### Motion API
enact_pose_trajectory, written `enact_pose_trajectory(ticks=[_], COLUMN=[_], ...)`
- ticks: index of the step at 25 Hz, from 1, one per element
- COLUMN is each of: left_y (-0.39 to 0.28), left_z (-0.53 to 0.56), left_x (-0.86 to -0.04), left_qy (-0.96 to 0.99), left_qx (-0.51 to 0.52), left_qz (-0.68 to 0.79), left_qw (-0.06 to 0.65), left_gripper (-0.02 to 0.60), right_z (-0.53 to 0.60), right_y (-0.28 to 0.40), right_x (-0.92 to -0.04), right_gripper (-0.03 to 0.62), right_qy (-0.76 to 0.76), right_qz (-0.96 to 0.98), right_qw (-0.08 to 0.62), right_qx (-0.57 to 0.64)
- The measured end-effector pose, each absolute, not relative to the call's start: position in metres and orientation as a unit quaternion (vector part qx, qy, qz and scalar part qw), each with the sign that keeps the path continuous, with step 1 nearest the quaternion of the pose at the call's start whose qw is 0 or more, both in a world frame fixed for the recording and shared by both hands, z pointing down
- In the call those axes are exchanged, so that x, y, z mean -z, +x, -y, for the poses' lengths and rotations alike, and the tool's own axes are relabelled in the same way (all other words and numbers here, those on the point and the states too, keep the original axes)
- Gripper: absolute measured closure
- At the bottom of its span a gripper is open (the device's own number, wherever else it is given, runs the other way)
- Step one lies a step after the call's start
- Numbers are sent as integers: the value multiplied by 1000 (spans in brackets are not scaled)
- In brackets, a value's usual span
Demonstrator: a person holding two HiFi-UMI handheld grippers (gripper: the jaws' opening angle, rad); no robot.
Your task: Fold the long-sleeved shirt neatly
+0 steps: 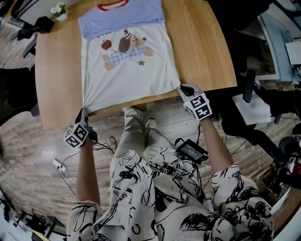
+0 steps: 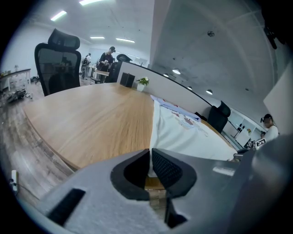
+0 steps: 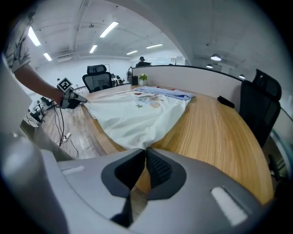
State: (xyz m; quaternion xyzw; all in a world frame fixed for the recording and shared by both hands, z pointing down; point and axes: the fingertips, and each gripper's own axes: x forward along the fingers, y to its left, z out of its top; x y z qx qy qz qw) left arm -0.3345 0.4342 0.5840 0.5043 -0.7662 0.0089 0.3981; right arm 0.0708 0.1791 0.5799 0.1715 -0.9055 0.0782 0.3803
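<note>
The shirt (image 1: 127, 75) lies flat on the wooden table (image 1: 202, 47), white body with a cartoon print, blue sleeves folded across the top, red collar at the far end. My left gripper (image 1: 83, 113) is shut on the near left hem corner at the table's front edge; in the left gripper view white cloth (image 2: 178, 132) runs into the closed jaws of the gripper (image 2: 150, 153). My right gripper (image 1: 181, 88) is shut on the near right hem corner, and in the right gripper view the hem (image 3: 137, 114) bunches into the gripper's (image 3: 145, 150) closed jaws.
A small potted plant (image 1: 59, 10) stands at the table's far left corner. Black office chairs (image 1: 254, 94) stand to the right, and another chair (image 2: 57, 64) sits beyond the table's left side. A black device (image 1: 190, 150) with cables rests on the person's lap.
</note>
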Motion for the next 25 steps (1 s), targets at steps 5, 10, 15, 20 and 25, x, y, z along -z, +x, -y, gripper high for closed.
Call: enact_pose_trajectory(ticks=[5, 10, 15, 20, 25], left_y=[-329, -317, -313, -312, -322], left_z=[-433, -442, -468, -464, -437], left_x=[-573, -540, -562, -546, -490], left_qy=[522, 544, 518, 532, 561], left_qx=[7, 51, 44, 32, 34], left_qz=[753, 742, 745, 749, 758], left_qw=[401, 388, 418, 393, 331], left_gripper=[561, 562, 563, 563, 563], right_z=[-169, -182, -197, -198, -176], right_y=[91, 108, 121, 121, 108], right_x=[-549, -532, -568, -558, -508], right_gripper=[577, 577, 577, 577, 577], right_qy=[201, 202, 181, 198, 233], right_qz=[903, 895, 871, 881, 906], right_qw=[381, 397, 456, 430, 352], right_qx=[-17, 13, 30, 4, -38])
